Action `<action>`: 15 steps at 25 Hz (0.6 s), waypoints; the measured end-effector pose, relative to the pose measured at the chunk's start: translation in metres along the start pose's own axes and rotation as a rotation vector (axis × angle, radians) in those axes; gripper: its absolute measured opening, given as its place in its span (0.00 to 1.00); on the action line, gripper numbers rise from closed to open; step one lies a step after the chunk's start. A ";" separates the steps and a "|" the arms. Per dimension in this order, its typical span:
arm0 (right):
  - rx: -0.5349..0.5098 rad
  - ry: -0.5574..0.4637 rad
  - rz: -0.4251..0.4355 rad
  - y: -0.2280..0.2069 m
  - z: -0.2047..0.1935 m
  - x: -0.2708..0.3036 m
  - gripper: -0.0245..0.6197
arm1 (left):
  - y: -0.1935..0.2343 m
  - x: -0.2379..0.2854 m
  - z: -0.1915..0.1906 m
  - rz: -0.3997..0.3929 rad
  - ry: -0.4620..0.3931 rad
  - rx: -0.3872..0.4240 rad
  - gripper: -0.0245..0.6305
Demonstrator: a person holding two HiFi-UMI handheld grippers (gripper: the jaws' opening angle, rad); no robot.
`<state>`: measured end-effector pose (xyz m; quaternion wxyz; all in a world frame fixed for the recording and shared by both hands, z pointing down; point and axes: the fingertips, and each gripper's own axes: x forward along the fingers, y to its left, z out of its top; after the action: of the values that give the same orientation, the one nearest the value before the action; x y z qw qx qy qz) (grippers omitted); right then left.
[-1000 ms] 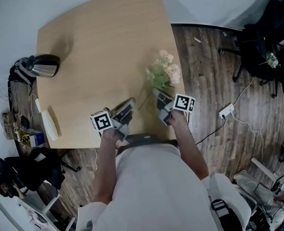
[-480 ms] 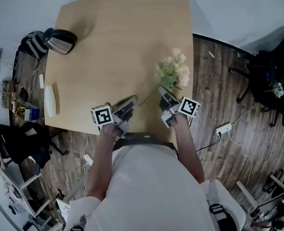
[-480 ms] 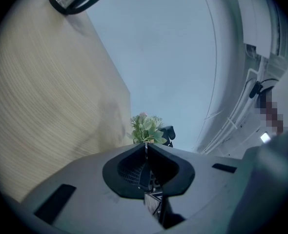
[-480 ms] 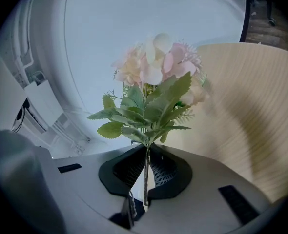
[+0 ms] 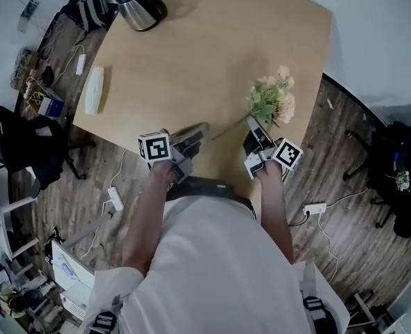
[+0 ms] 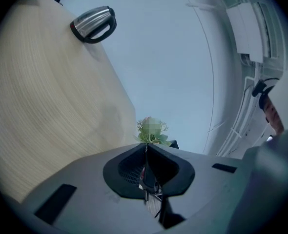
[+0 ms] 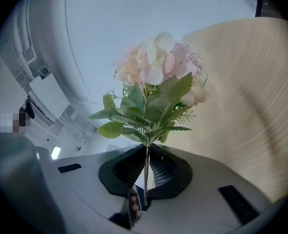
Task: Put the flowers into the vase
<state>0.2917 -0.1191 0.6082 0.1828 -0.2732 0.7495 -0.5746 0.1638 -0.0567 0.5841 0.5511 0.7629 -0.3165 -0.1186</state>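
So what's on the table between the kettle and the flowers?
Nothing. The head view shows only bare wooden table between the kettle and the flowers.

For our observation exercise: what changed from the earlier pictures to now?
The head view swung, so table and kettle shift in the picture. Right gripper keeps its grip on the flowers, perhaps lifting slightly. Left gripper stays shut; kettle stays put.
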 end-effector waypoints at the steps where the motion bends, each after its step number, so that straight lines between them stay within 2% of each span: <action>1: -0.008 0.013 0.003 0.006 -0.012 0.009 0.10 | 0.004 -0.015 0.003 0.002 -0.014 0.000 0.05; 4: -0.032 0.042 0.013 0.025 -0.053 0.036 0.10 | 0.012 -0.063 0.010 -0.007 -0.047 -0.004 0.05; 9: -0.053 0.077 0.016 0.038 -0.060 0.043 0.10 | 0.012 -0.074 0.006 -0.040 -0.089 -0.024 0.05; 15: -0.088 0.112 0.004 0.071 -0.122 0.068 0.10 | 0.021 -0.145 0.012 -0.063 -0.149 -0.027 0.05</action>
<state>0.1520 -0.0547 0.5759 0.1295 -0.2469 0.7836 -0.5553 0.0379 0.0190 0.5745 0.5323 0.7539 -0.3311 -0.1965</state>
